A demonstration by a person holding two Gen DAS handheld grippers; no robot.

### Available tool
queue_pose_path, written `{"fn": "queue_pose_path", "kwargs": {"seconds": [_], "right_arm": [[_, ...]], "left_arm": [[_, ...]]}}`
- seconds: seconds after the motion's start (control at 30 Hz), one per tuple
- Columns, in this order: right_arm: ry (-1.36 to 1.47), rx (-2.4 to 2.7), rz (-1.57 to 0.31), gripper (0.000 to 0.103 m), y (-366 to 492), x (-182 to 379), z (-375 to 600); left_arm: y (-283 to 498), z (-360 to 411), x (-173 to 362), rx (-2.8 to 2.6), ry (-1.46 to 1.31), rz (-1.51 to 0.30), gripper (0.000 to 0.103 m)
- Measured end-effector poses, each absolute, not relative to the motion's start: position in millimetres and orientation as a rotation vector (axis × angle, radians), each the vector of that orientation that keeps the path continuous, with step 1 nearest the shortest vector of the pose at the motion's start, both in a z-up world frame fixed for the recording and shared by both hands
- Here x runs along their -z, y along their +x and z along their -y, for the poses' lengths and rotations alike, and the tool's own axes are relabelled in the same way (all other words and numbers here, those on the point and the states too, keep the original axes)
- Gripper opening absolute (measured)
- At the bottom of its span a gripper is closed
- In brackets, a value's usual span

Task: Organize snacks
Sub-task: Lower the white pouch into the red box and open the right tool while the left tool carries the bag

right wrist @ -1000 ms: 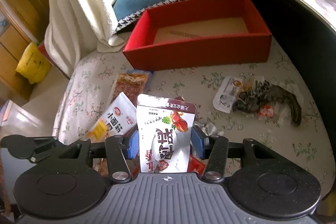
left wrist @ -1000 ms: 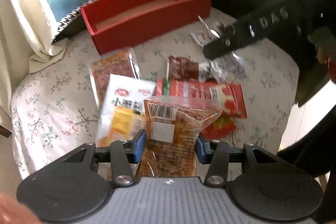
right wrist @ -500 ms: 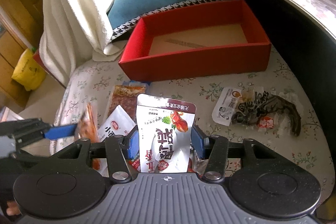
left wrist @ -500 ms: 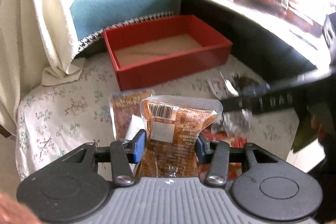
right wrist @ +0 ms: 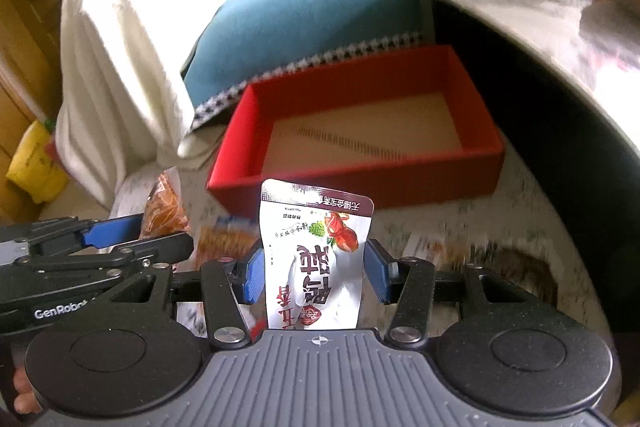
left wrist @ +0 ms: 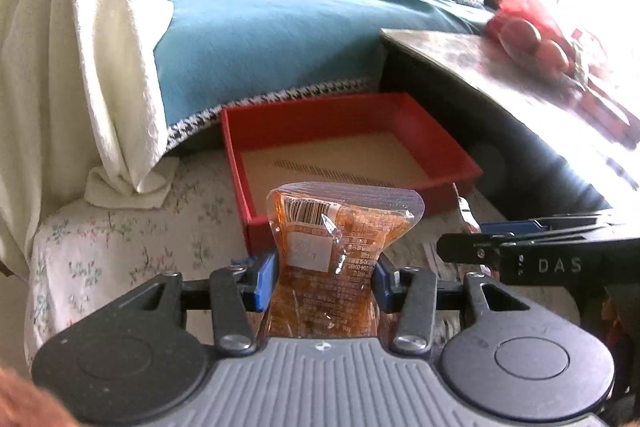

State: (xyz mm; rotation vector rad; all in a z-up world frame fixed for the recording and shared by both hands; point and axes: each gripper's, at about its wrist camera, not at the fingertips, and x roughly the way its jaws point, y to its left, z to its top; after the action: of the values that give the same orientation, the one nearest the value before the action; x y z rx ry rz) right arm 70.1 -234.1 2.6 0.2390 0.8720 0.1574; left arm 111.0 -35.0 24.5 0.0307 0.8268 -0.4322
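While both snack packets ride upright in the grippers, the view in each camera has swung up from the scattered pile to the red box, which now sits much nearer than a second ago. The orange packet (left wrist: 336, 259) stands pinched between the blue pads of the left gripper (left wrist: 326, 281), its barcode end up, just short of the near wall of the red box (left wrist: 456, 163). The white pouch (right wrist: 316, 259) stands between the pads of the right gripper (right wrist: 316, 277); the left pad touches it, the right pad looks just apart, so I judge the jaws closed on it only lightly. Its top edge overlaps the near wall of the box in this view.

Both loads have been lifted off the flowered cloth (left wrist: 100, 247) and carried toward the box, whose tan floor holds nothing yet. I judge the carry about half done: each packet must clear the near wall before release. Other packets on the cloth are blurred and still wait. Behind stand a blue cushion (left wrist: 280, 39) and a white towel (left wrist: 80, 47).
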Motion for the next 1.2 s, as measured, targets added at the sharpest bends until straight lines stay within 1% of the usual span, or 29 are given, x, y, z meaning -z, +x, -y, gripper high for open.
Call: {"fn": "queue_pose_path", "kwargs": {"seconds": [0.23,0.43,0.8,1.0,1.13,1.2], "right_arm": [[0.218,-0.15,-0.831,0.059,114,-12,219],[0.237,-0.123,-0.824,0.059,154,-9,214],[0.227,-0.062,-0.884,0.059,215,26,221],[0.225,-0.028,-0.924,0.059,234,47,229],[0.207,-0.02,-0.953,0.063,240,59,228],[0.208,-0.017,-0.961,0.063,242,63,228]], "left_arm": [[153,38,-28,0.386,0.0,-0.808,0.041],[185,47,-28,0.351,0.008,-0.777,0.041],[239,63,0,0.293,0.008,-0.821,0.041],[253,70,10,0.279,0.031,-0.81,0.041],[259,70,17,0.281,0.029,-0.835,0.042],[258,72,18,0.289,0.036,-0.843,0.043]]}}
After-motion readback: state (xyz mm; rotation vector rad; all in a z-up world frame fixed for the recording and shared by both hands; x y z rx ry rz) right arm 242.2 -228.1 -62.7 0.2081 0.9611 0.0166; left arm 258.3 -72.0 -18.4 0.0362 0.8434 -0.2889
